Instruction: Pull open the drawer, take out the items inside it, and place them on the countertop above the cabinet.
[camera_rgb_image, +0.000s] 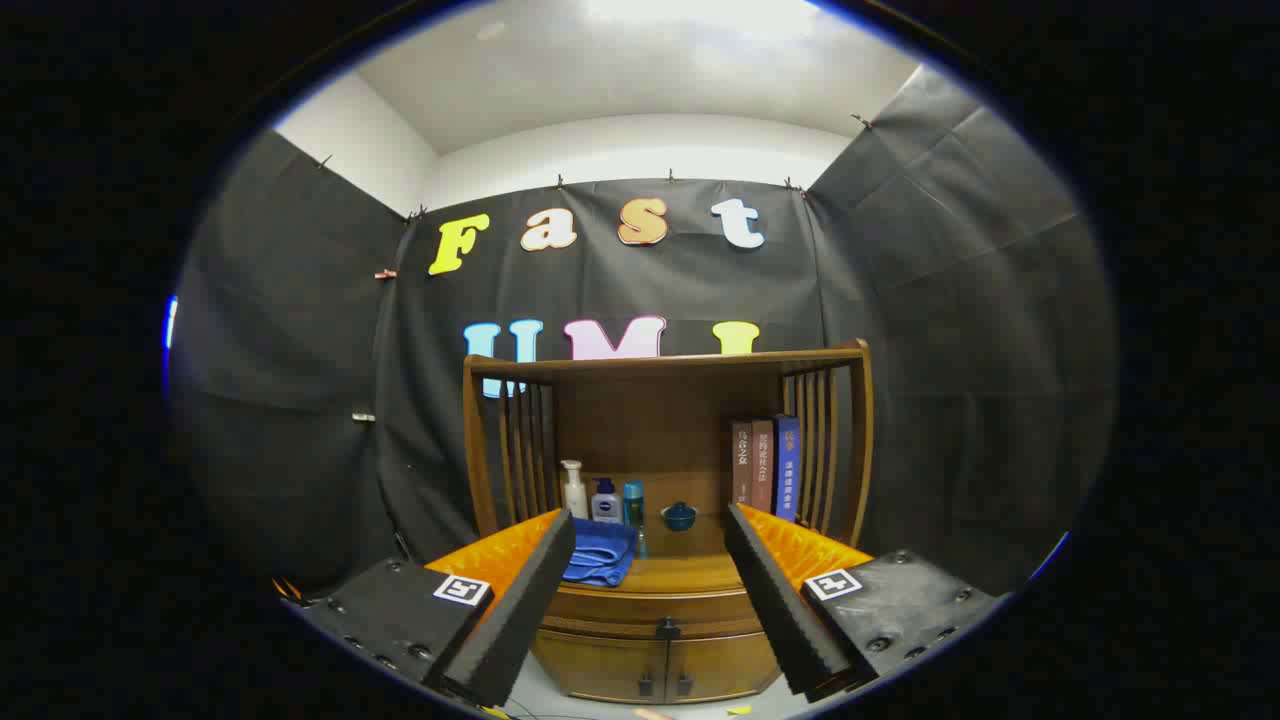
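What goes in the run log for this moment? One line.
phase: approach | gripper: open, holds nothing | drawer: closed, beyond fingers | countertop: blue towel, bottles

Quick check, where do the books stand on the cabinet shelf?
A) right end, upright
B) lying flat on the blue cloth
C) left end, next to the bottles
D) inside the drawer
A: the books stand upright at the right end, beyond the open tongs; the bottles are left.
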